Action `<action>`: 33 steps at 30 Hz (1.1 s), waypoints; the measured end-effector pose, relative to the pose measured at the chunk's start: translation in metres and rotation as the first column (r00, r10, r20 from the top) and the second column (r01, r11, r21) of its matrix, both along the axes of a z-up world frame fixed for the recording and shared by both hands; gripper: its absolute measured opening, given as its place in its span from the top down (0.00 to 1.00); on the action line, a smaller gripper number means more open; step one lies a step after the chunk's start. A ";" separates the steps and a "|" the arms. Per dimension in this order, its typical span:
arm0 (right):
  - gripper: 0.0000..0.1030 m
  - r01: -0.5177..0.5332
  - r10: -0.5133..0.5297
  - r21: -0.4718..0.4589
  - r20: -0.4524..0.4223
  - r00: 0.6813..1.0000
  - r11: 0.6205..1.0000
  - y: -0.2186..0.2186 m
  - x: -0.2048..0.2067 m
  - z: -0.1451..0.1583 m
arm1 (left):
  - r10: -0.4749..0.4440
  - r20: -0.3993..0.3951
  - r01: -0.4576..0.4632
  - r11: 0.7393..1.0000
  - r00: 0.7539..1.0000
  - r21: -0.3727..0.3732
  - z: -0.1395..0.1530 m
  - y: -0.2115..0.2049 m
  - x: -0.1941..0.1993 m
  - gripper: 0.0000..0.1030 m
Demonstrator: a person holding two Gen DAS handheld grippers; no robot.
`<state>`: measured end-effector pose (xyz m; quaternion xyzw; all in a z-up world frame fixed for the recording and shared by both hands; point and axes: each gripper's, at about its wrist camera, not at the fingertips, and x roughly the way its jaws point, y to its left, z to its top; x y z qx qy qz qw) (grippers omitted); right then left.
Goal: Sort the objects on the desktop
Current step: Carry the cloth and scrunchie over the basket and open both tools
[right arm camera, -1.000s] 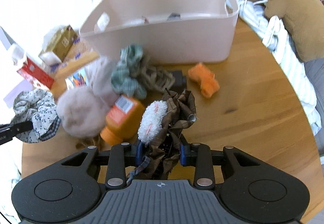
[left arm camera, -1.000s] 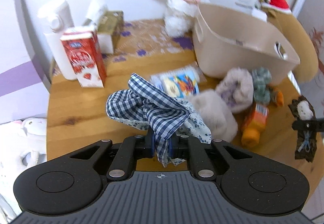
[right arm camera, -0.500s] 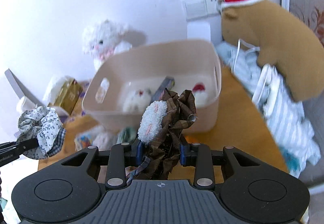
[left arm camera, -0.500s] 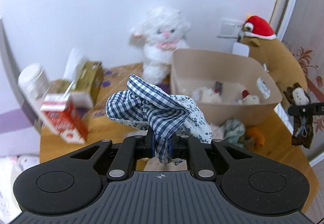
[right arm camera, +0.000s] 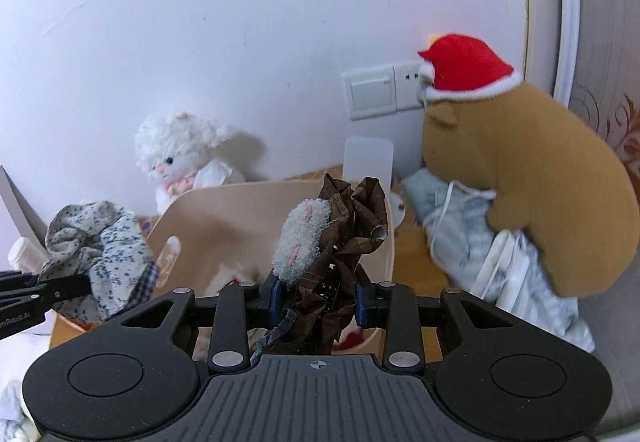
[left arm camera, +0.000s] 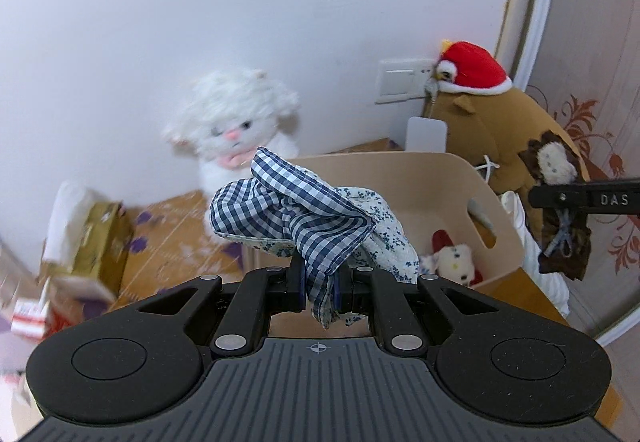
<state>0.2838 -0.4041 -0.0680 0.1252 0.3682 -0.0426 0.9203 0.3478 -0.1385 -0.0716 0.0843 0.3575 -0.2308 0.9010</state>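
Observation:
My left gripper (left arm camera: 320,288) is shut on a blue-checked and floral fabric scrunchie (left arm camera: 296,214), held up in front of the beige bin (left arm camera: 436,178). In the right wrist view the same scrunchie (right arm camera: 100,246) hangs at the left over the bin's rim (right arm camera: 280,184). My right gripper (right arm camera: 316,300) is shut on a brown plaid scrunchie with a white fluffy patch (right arm camera: 340,230), above the bin's near side. In the left wrist view that brown scrunchie (left arm camera: 560,202) hangs at the right of the bin. Small plush toys (left arm camera: 452,262) lie in the bin.
A white plush lamb (left arm camera: 236,134) sits against the wall behind the bin. A big brown plush with a red hat (right arm camera: 532,170) leans at the right over pale blue striped cloth (right arm camera: 480,242). A gold box (left arm camera: 100,242) and a red carton (left arm camera: 32,314) stand at the left.
Both grippers have risen from the cluttered tabletop and moved toward the bin, each keeping its scrunchie. The bin's inside now shows below them; the table's loose items have dropped out of view.

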 end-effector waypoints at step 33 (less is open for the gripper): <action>0.66 -0.238 0.205 -0.193 -0.176 0.963 0.952 0.017 0.085 -0.075 | -0.054 -0.181 0.090 0.977 0.982 0.193 -0.084 -0.087 0.045 0.59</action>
